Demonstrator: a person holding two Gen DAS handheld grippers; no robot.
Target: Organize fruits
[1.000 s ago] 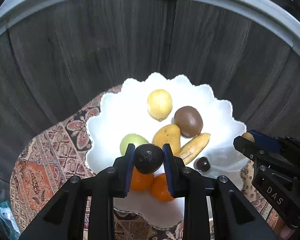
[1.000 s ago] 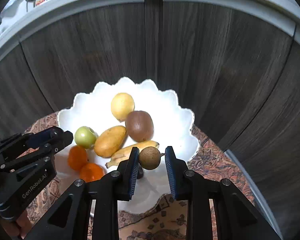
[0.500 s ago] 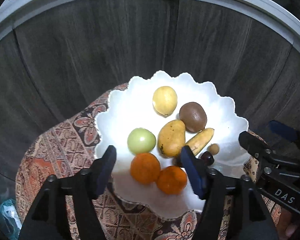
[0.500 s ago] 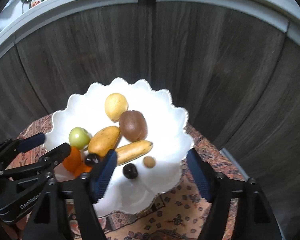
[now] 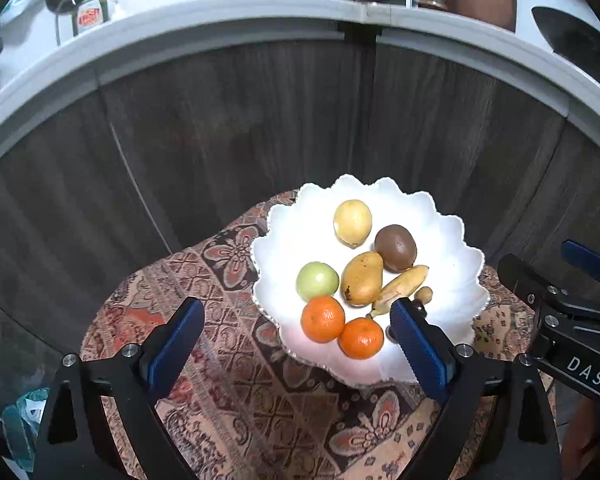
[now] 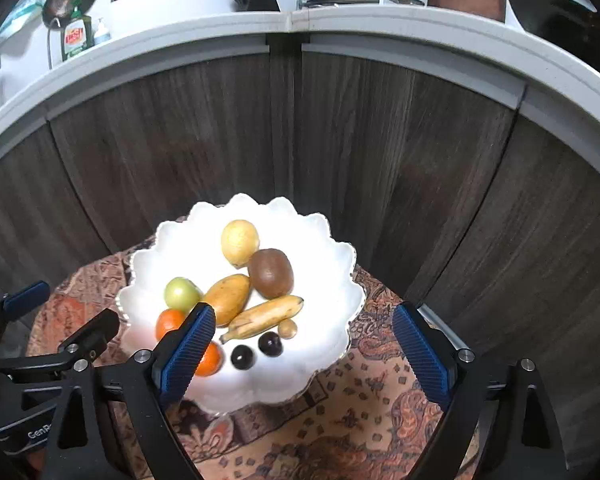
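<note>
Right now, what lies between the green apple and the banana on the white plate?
The mango lies between the green apple and the banana, touching the banana's upper side; the right wrist view shows it best. Both sit on the white plate.

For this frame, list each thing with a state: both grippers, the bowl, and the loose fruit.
left hand-held gripper: open, jaws just opened, nothing between them
right hand-held gripper: open, jaws just opened, nothing held
bowl: upright on the patterned cloth, holding all the fruit
banana: lying flat, against the mango
two dark plums: resting loose in the bowl, apart
small brown fruit: resting by the banana
</note>
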